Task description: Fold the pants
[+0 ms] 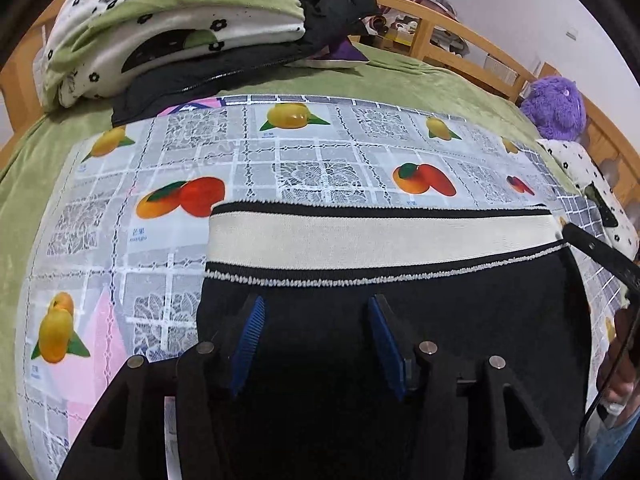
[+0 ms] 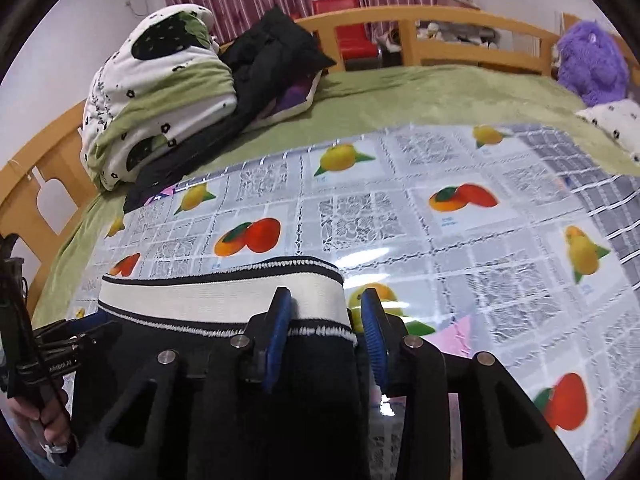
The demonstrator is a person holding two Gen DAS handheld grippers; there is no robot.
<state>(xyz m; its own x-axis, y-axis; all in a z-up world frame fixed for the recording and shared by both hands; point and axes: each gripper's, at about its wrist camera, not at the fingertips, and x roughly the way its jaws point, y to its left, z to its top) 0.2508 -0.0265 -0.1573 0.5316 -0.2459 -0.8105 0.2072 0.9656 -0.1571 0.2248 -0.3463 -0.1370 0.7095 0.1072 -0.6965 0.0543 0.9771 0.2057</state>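
Black hand-held grippers with blue ribbed pads

Each hand-held gripper, left (image 1: pixel 316 334) and right (image 2: pixel 326 330), has matte black angular fingers with cut-out slots, round silver pivot pins and ridged blue pads (image 2: pixel 276 334); a hand (image 2: pixel 48 420) wears a pale ring, with blue denim below.
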